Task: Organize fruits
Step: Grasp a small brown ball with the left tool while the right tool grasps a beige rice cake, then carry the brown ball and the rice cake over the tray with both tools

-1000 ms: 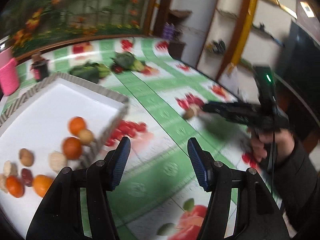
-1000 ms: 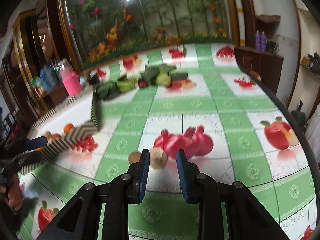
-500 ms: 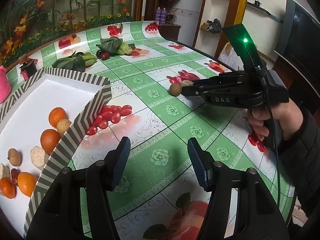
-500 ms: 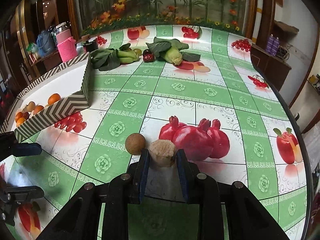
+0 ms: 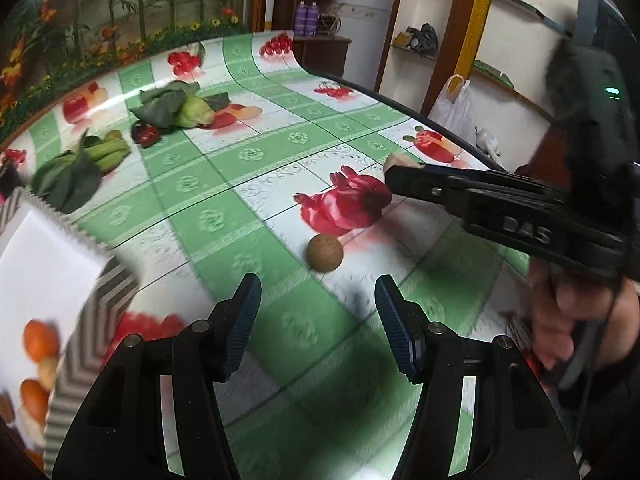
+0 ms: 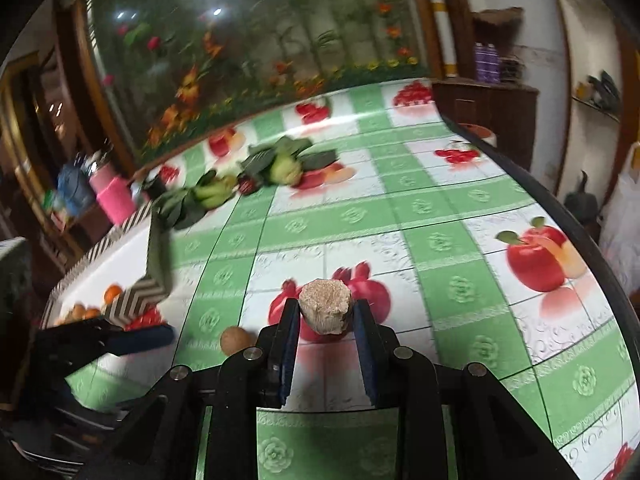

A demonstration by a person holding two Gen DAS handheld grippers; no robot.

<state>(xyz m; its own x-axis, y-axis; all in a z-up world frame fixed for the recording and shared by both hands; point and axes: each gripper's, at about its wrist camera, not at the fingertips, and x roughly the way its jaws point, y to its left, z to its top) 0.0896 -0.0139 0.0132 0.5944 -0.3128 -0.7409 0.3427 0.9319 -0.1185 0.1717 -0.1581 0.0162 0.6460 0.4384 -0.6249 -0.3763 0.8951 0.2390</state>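
Note:
My right gripper (image 6: 326, 314) is shut on a tan, rough-cut fruit piece (image 6: 325, 307) and holds it above the tablecloth; the piece's tip shows in the left wrist view (image 5: 394, 159). A small round brown fruit (image 5: 325, 252) lies on the cloth just ahead of my open, empty left gripper (image 5: 316, 312); it also shows in the right wrist view (image 6: 234, 340). A white tray with a chevron rim (image 5: 94, 344) at the left holds several oranges (image 5: 38, 340) and other fruits.
Leafy greens (image 5: 68, 176), a corn cob in husk (image 5: 192, 110) and a dark red fruit (image 5: 146, 134) lie at the far side of the table. A pink cup (image 6: 114, 200) stands beyond the tray. The table edge curves along the right.
My right gripper has closed on the tan piece and lifted it off the cloth. My left gripper has moved forward and right, toward the brown fruit.

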